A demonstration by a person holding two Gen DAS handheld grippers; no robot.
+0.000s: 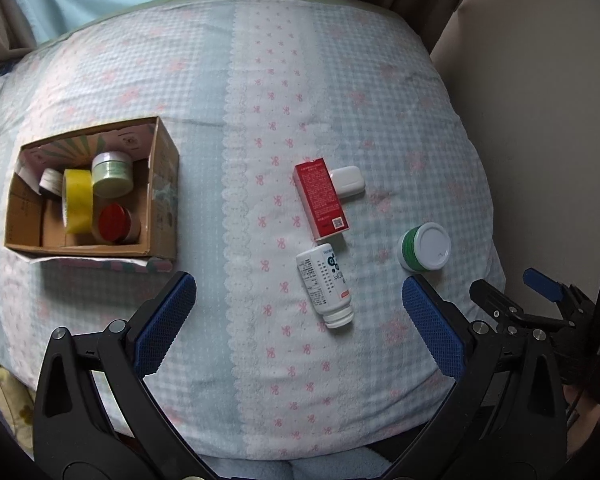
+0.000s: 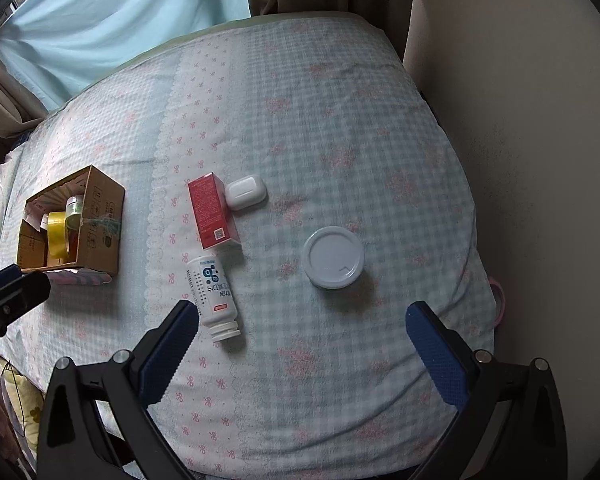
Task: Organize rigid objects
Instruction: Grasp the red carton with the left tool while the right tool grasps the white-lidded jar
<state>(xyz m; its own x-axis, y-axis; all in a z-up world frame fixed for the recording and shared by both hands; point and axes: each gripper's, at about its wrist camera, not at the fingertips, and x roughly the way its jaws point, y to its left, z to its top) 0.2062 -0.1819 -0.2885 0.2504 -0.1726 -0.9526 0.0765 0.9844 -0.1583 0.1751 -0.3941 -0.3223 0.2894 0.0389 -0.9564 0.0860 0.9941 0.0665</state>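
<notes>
A cardboard box (image 1: 162,184) (image 2: 102,220) on the bedspread holds a yellow tape roll (image 1: 77,200), a green jar (image 1: 112,174), a red-lidded jar (image 1: 114,222) and a small white jar (image 1: 50,180). Loose on the cloth lie a red carton (image 1: 322,198) (image 2: 212,212), a white case (image 1: 348,180) (image 2: 246,192), a white bottle on its side (image 1: 326,284) (image 2: 212,290) and a green jar with a white lid (image 1: 424,246) (image 2: 332,258). My left gripper (image 1: 296,284) hangs open over the bottle. My right gripper (image 2: 302,312) is open, short of the green jar.
The bed is covered by a checked blue-white cloth with pink bows (image 1: 260,100). A beige wall (image 2: 520,120) runs along the right, curtains (image 2: 120,8) hang behind. The right gripper's frame (image 1: 540,312) shows at the left view's right edge. Open cloth stretches beyond the objects.
</notes>
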